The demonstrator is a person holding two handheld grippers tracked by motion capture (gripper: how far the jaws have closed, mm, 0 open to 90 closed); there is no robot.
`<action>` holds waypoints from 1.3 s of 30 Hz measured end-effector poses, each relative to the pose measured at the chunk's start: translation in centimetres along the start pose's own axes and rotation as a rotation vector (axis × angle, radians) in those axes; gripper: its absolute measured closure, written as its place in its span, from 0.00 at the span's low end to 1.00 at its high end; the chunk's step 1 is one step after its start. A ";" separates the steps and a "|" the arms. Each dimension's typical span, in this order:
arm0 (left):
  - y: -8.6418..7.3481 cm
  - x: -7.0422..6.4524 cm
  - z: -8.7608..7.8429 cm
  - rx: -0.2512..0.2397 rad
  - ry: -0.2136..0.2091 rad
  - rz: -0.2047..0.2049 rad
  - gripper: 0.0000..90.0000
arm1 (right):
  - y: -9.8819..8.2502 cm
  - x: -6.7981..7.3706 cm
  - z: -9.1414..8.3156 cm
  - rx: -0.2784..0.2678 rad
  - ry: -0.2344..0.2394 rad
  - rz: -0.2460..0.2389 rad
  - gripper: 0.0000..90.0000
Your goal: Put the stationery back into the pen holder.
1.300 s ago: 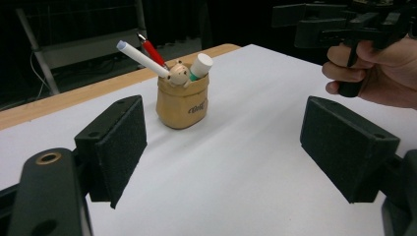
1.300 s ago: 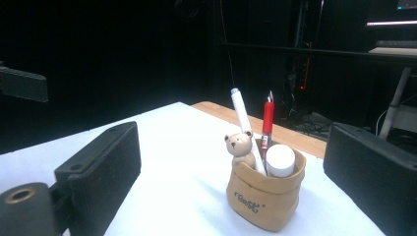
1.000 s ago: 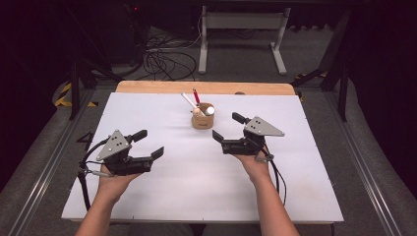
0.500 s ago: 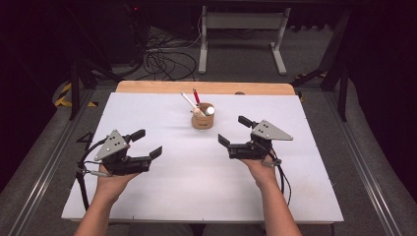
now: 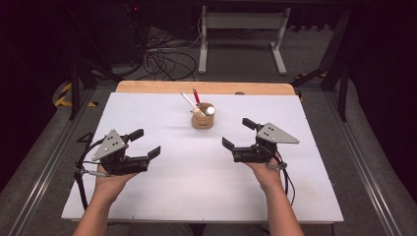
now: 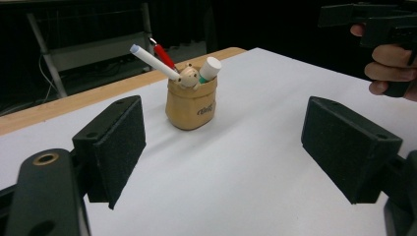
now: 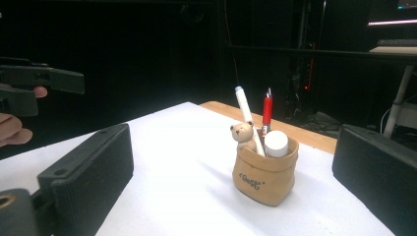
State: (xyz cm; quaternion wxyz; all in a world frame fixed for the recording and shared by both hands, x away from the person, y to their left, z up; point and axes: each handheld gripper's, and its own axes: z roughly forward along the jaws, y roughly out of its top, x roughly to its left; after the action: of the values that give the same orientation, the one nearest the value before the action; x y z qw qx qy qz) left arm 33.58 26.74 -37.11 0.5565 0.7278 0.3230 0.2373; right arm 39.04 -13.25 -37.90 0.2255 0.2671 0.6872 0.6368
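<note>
Tan pen holder (image 5: 202, 119), shaped like a small sack, standing upright on the white table (image 5: 196, 196) toward the far wooden edge. Dark script lettering printed on the holder's front, clearest in the right gripper view (image 7: 252, 183); too small and blurred to read with certainty. No other writing legible.

Inside the holder: a small bear figure (image 7: 243, 133) at the rim, a white pen (image 7: 244, 114) leaning away, a red pen (image 7: 267, 113) standing behind, and a white cylinder cap (image 7: 276, 142) beside the bear.

Left gripper (image 5: 146, 144) held near and to the left of the holder, well apart from it, jaws spread wide with nothing between them. In the left gripper view, holder (image 6: 191, 103) framed between the two black pads, nearer the left one.

Right gripper (image 5: 238, 133) held near and to the right of the holder, closer than the left gripper yet not touching, jaws likewise spread wide and gripping nothing. In the right gripper view, holder sitting between the pads, toward the right one.

Compared with half a second ago: almost unchanged; both grippers in much the same places beside the holder, jaws as wide as before. Compared with a second ago: right gripper drawn back slightly from the holder and toward the near edge. Holder and contents unmoved.
</note>
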 end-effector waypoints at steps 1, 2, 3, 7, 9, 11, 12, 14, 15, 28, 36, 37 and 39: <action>0.0 0.1 0.0 0.000 0.001 0.007 0.20 | 0.0 0.0 -0.1 0.001 0.000 0.001 0.03; 0.0 0.0 0.0 0.000 0.000 0.002 0.20 | 0.0 0.0 -0.2 0.002 -0.001 0.002 0.02; 0.0 0.1 -0.1 0.000 0.000 0.006 0.20 | 0.0 0.0 -0.3 0.002 0.001 0.001 0.02; 0.0 0.1 -0.1 -0.002 -0.002 -0.002 0.19 | 0.0 -0.1 -0.7 0.002 0.000 0.003 0.02; 0.0 0.1 -0.2 -0.003 0.000 0.002 0.19 | 0.0 -0.1 -1.0 0.001 0.001 0.002 0.02; 0.0 0.1 -0.2 -0.001 -0.001 0.000 0.19 | 0.0 -0.2 -1.2 0.001 0.000 0.005 0.02; 0.0 0.1 -0.2 -0.003 -0.001 0.002 0.19 | 0.0 -0.2 -1.3 0.000 -0.001 0.007 0.01; 0.0 0.2 -0.3 -0.002 0.000 0.007 0.19 | 0.0 -0.3 -1.5 -0.001 0.000 0.006 0.01; 0.0 0.2 -0.3 -0.002 0.000 0.007 0.19 | 0.0 -0.3 -1.6 -0.002 -0.003 0.006 0.01; 0.1 0.2 -0.7 -0.011 -0.007 0.000 0.18 | -0.3 -1.0 -3.1 0.000 -0.026 0.010 0.01; 0.1 0.2 -0.8 -0.012 -0.011 -0.003 0.18 | -0.5 -1.6 -4.3 -0.011 -0.044 0.024 0.01; 0.1 0.2 -0.9 -0.012 -0.010 0.002 0.18 | -0.5 -1.6 -4.4 -0.011 -0.045 0.025 0.01; 0.1 0.2 -0.9 -0.013 -0.010 -0.001 0.18 | -0.5 -1.7 -4.6 -0.013 -0.045 0.023 0.01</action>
State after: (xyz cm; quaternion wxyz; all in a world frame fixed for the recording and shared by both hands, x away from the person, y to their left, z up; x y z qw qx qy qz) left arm 33.11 27.48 -36.75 0.5631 0.7251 0.3190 0.2354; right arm 37.27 -17.89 -38.01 0.2351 0.2877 0.6748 0.6377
